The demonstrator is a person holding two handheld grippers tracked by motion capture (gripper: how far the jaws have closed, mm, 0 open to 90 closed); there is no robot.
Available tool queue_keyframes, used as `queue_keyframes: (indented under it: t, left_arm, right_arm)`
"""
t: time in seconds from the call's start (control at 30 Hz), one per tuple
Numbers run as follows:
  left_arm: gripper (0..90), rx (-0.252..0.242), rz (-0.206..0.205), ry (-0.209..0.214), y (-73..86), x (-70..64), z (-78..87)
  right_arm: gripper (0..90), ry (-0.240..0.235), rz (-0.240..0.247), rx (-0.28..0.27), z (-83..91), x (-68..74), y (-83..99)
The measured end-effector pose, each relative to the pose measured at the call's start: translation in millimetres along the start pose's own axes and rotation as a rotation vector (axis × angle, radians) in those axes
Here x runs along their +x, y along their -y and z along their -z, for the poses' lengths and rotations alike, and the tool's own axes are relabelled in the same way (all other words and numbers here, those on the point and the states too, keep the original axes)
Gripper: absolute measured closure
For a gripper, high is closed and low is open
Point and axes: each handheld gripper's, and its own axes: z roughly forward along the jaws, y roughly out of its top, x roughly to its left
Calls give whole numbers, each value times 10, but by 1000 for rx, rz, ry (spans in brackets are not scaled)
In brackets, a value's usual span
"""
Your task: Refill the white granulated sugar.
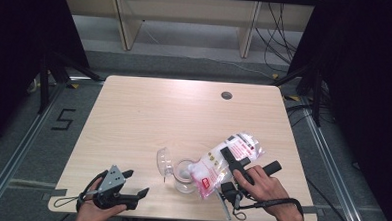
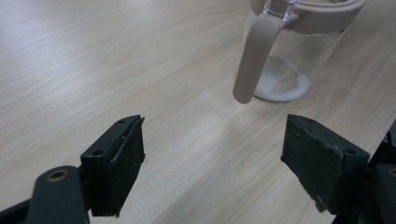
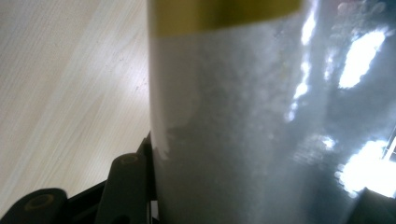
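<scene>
A clear jar with a pink rim stands near the table's front edge, its hinged lid swung open to the left. White grains cover its bottom. A plastic bag of white grains with a red label lies tilted, its lower end at the jar's mouth. My right gripper is shut on the bag, which is pressed close against its camera. Low at the left, my left gripper rests open, with nothing between its fingers; the jar stands just ahead of it.
The light wooden table has a dark cable hole at the back right. Cables trail from both grippers near the front edge. Beyond the table are grey floor, metal rails and a wooden bench frame.
</scene>
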Motion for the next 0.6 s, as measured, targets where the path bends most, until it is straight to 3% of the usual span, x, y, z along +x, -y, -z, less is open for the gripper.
queue_keyframes:
  t: [0.47,0.6]
  left_arm:
    - [204,-9,12,1,1,-10,-5]
    - [204,3,-1,1,0,-3,1]
  right_arm:
    - [530,5,3,-2,9,-9,9]
    - [531,8,1,-5,7,-5,14]
